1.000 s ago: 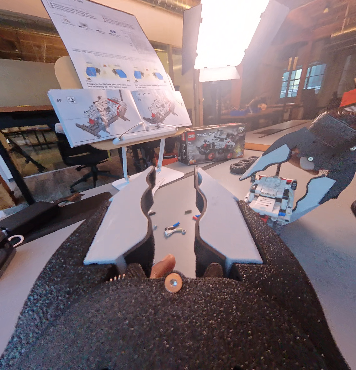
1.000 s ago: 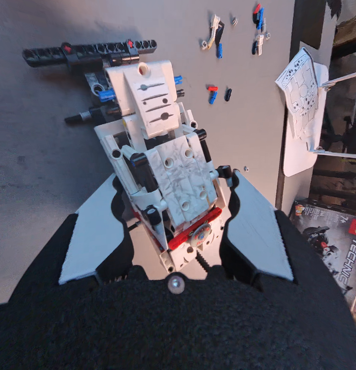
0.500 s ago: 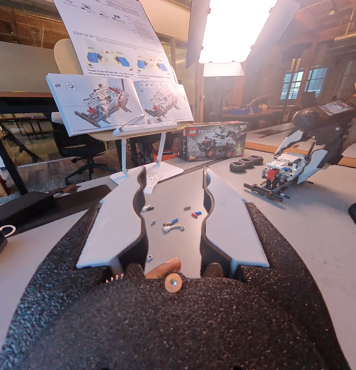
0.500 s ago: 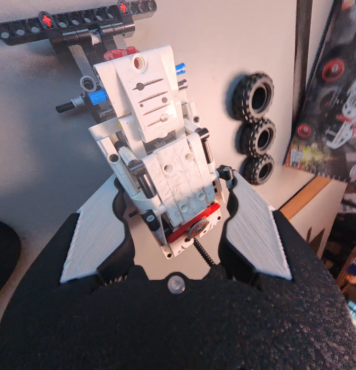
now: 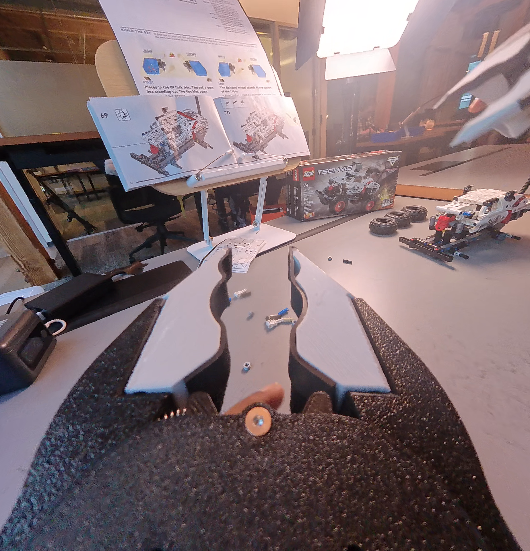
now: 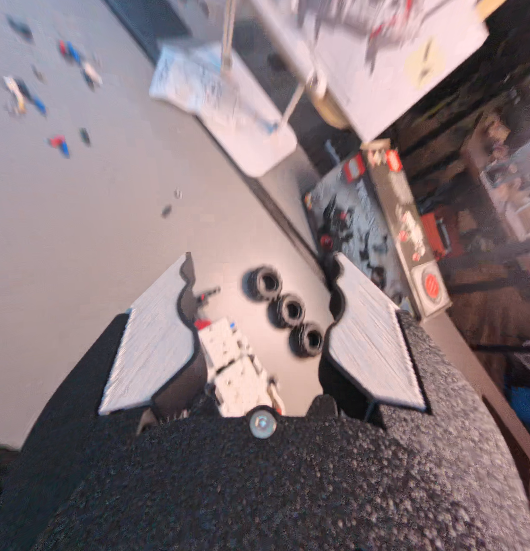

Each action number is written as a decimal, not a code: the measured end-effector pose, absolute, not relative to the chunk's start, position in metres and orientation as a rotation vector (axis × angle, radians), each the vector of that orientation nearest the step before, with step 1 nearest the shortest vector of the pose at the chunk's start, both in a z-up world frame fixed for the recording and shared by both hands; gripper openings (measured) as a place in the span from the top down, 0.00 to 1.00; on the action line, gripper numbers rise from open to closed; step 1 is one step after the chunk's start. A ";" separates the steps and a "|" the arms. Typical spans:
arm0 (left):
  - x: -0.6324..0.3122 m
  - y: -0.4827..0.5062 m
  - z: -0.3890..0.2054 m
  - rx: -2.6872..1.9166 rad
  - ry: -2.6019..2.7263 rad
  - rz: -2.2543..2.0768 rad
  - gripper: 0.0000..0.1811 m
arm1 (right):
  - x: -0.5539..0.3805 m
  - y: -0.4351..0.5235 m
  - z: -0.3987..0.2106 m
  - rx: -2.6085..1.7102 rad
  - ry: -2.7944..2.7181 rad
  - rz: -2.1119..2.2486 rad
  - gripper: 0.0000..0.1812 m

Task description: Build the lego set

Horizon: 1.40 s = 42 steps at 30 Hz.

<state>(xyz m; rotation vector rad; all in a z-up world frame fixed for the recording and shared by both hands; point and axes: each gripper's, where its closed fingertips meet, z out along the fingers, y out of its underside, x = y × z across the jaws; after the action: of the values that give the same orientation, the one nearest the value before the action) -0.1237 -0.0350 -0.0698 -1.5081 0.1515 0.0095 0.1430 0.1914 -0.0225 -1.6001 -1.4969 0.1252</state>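
The white, partly built truck model stands on the grey table at the right, beside three black tyres. My left gripper is open and empty, low over loose small parts: a white link, a blue pin and a grey bush. My right gripper is blurred, open and lifted well above the model. In the blurred right wrist view the right gripper is open, with the model and the tyres on the table below it.
The open instruction booklet sits on a white stand at the back, with a sticker sheet by its base. The set's box stands behind the tyres. A black camera and a black case lie left. Spacing between my two grippers at the tips: around 35 cm. Measured from the fingertips, the white link is 15 cm or so from the left gripper and 30 cm from the right.
My right gripper has put the truck model down next to the tyres, let go of it and lifted away. My left gripper has opened a little wider and shifted over the loose parts.
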 end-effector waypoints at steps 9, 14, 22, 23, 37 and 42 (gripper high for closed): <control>-0.115 -0.034 -0.087 -1.588 0.154 -0.074 0.84 | -0.042 0.299 0.011 -1.362 -1.173 0.416 0.83; -0.117 -0.031 -0.095 -1.614 0.154 -0.078 0.84 | -0.105 0.298 -0.021 -1.286 -1.351 0.308 0.81; -0.110 0.019 -0.080 -1.632 0.245 -0.035 0.85 | -0.121 0.305 -0.028 -1.283 -1.381 0.244 0.89; -0.111 0.030 -0.075 -1.631 0.250 -0.017 0.85 | -0.120 0.309 -0.027 -1.281 -1.380 0.218 0.89; -0.178 0.264 -0.025 -1.785 0.316 0.255 0.78 | -0.086 0.353 0.005 -1.288 -1.171 0.156 0.99; -0.185 0.277 -0.033 -1.810 0.346 0.313 0.92 | -0.026 0.384 -0.009 -1.504 -0.935 0.262 0.95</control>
<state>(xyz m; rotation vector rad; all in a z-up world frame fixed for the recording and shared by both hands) -0.1855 0.2768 -0.0326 -1.8096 0.3455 0.3134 -0.0257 0.3838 -0.0092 -1.5043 -0.9347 0.2621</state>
